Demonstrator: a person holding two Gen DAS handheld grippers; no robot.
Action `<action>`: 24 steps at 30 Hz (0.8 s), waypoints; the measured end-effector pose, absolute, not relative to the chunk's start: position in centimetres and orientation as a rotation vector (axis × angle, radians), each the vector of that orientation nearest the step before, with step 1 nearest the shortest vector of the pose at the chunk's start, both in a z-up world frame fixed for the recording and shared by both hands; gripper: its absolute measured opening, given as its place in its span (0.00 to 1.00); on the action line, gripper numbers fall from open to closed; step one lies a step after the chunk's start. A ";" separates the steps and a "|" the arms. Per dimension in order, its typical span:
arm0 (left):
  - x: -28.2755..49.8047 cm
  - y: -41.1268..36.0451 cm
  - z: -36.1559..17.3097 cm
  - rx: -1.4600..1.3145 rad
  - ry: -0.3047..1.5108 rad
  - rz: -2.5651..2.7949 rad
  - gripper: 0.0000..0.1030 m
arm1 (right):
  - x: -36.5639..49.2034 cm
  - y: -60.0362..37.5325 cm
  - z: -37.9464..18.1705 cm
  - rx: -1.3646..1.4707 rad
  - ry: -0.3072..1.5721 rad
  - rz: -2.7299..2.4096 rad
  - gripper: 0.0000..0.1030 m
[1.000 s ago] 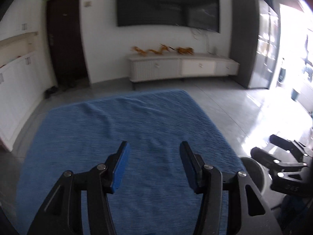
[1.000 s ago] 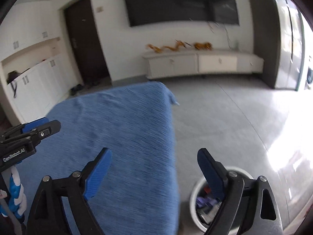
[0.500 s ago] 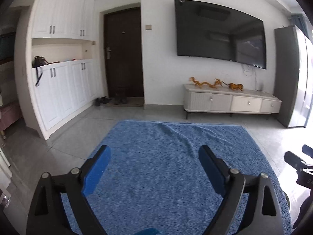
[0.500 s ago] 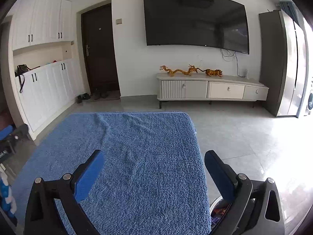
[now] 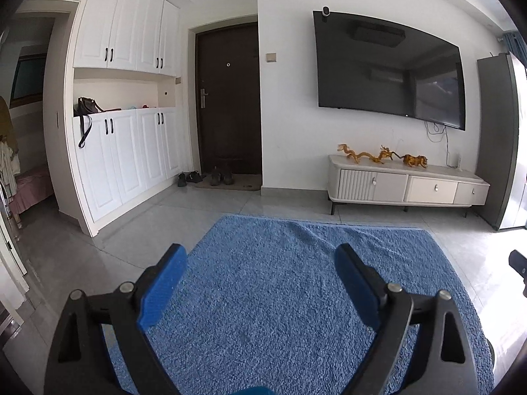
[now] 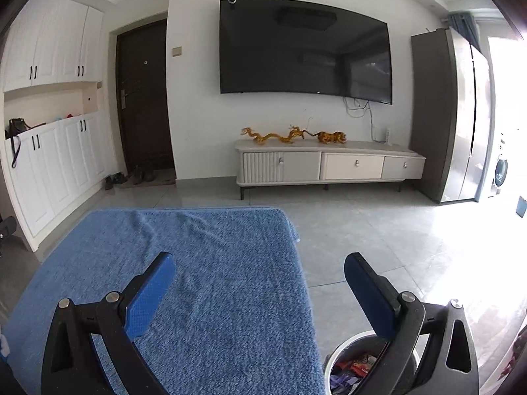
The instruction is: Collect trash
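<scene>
A blue towel-covered table top lies under both grippers, bare of trash; it also shows in the right wrist view. My left gripper is open and empty above it. My right gripper is open and empty over the table's right edge. A round white trash bin with colourful wrappers inside stands on the floor below the right gripper, partly hidden by its right finger.
A white TV cabinet with golden figurines stands at the far wall under a large TV. A dark door and white cupboards are at the left. A grey tall cabinet is at the right. The tiled floor surrounds the table.
Both grippers have tilted up and pulled back, so the views now show the far wall and less of the table. The left gripper's jaws have opened wider. The bin sank to the view's bottom edge.
</scene>
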State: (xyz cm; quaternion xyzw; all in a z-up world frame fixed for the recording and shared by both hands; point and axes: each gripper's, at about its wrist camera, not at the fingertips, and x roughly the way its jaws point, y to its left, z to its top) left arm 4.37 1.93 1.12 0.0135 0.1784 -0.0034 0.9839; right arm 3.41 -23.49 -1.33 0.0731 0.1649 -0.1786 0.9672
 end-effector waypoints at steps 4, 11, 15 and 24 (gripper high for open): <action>4.3 2.0 1.8 0.033 0.344 -0.005 0.89 | 3.1 -23.6 -0.9 0.137 0.317 -0.376 1.00; 4.1 2.3 2.7 0.021 0.324 0.008 0.89 | 2.5 -23.7 0.6 0.111 0.276 -0.395 1.00; 3.9 2.6 3.0 0.013 0.315 0.015 0.89 | 2.1 -23.5 1.3 0.103 0.254 -0.401 1.00; 3.1 3.4 3.9 -0.008 0.299 0.025 0.89 | 1.9 -23.0 1.5 0.085 0.241 -0.410 1.00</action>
